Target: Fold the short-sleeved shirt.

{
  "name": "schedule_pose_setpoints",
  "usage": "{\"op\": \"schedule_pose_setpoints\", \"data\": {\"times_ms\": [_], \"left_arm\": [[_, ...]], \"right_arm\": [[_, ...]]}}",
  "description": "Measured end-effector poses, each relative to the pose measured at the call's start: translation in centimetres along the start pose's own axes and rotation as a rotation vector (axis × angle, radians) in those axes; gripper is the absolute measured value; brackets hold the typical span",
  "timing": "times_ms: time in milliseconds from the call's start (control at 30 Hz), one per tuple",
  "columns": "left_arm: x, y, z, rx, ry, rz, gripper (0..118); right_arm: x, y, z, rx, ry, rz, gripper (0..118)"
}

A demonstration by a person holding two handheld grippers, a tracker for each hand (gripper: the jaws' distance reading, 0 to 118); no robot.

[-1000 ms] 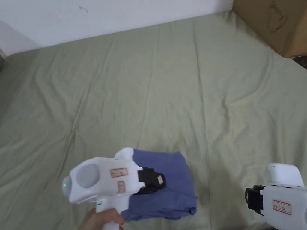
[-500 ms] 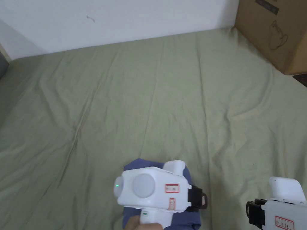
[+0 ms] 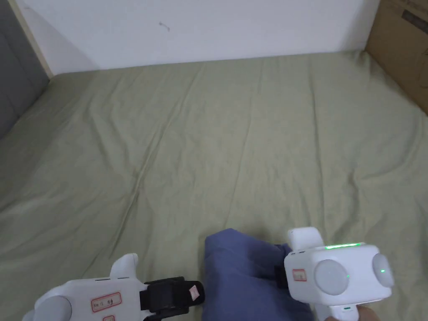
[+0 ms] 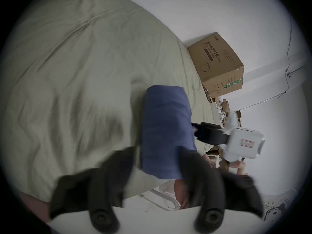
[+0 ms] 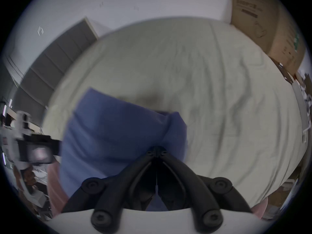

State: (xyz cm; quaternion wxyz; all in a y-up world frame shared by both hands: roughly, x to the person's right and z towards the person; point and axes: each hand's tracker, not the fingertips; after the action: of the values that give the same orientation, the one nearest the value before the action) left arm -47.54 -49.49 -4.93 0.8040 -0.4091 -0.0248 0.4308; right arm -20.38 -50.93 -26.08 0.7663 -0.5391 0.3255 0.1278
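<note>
Blue short-sleeved shirt [image 3: 244,280] sits folded into a compact bundle at bottom centre of head view, on the green bed sheet [image 3: 234,138]. Right hand-held gripper [image 3: 279,273] at lower right of head view, white body w/ green light, its black tip at the shirt's right edge. In right gripper view its jaws meet tip to tip, clamped on a pinch of the blue cloth [image 5: 128,131] at lower centre of frame. Left hand-held gripper [image 3: 196,292] at bottom left of head view, tip pointing toward the shirt's left edge, just beside it. In left gripper view jaws stand apart, the shirt [image 4: 165,129] seen between them; contact w/ cloth can't be told, pic blurred. Cardboard box [image 4: 217,63] upper right of left gripper view, at the bed's edge by the white wall [image 3: 200,29].
</note>
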Motion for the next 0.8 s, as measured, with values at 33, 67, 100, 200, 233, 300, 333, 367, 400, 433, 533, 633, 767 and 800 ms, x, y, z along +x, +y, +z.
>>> {"op": "schedule_pose_setpoints", "data": {"times_ms": [33, 67, 100, 200, 233, 300, 333, 367, 400, 433, 533, 633, 767, 800], "left_arm": [[-0.4, 0.0, -0.7, -0.025, -0.025, 0.029, 93], [-0.8, 0.0, -1.3, -0.044, -0.050, 0.057, 112], [-1.2, 0.2, -2.1, -0.059, -0.087, 0.076, 118], [-2.1, 1.3, -5.0, -0.092, -0.193, 0.130, 118], [-2.3, 1.8, -6.2, -0.109, -0.207, 0.139, 118], [-2.3, 2.6, -8.6, -0.138, -0.212, 0.150, 118], [-2.1, 3.0, -9.3, -0.147, -0.226, 0.164, 118], [-1.6, 3.4, -9.5, -0.147, -0.253, 0.168, 118], [-1.2, 3.6, -9.9, -0.145, -0.264, 0.150, 118], [-1.1, 3.6, -10.5, -0.148, -0.272, 0.133, 115], [-1.8, 4.1, -11.3, -0.165, -0.193, 0.142, 45], [-3.8, 4.1, -10.4, -0.178, -0.307, 0.250, 44], [-2.9, 4.7, -5.8, -0.129, -0.173, 0.104, 44], [-3.3, 5.2, -4.4, -0.117, -0.145, 0.091, 44]], "right_arm": [[0.0, -0.2, -0.9, -0.023, -0.002, -0.016, 0], [-0.1, -0.2, -0.5, 0.000, 0.000, -0.048, 0], [0.0, 0.0, 0.0, 0.026, 0.003, -0.069, 0], [0.4, 0.4, 0.1, 0.026, 0.014, -0.080, 0], [0.5, 0.3, 0.5, 0.019, 0.019, -0.087, 0], [0.6, 0.2, 0.5, 0.020, 0.026, -0.112, 0], [0.6, 0.3, 0.5, 0.019, 0.026, -0.117, 0], [0.5, 0.2, 0.6, 0.020, 0.025, -0.115, 0], [0.5, 0.2, 0.6, 0.020, 0.021, -0.110, 0], [0.4, 0.3, 0.7, 0.018, 0.018, -0.106, 0], [0.1, 0.5, 1.2, 0.014, 0.005, -0.093, 0], [0.1, 0.5, 2.2, 0.026, 0.014, -0.104, 0], [-0.5, 0.8, 3.9, 0.055, 0.019, -0.119, 0], [-0.8, 0.9, 4.1, 0.064, 0.010, -0.114, 0]]}}
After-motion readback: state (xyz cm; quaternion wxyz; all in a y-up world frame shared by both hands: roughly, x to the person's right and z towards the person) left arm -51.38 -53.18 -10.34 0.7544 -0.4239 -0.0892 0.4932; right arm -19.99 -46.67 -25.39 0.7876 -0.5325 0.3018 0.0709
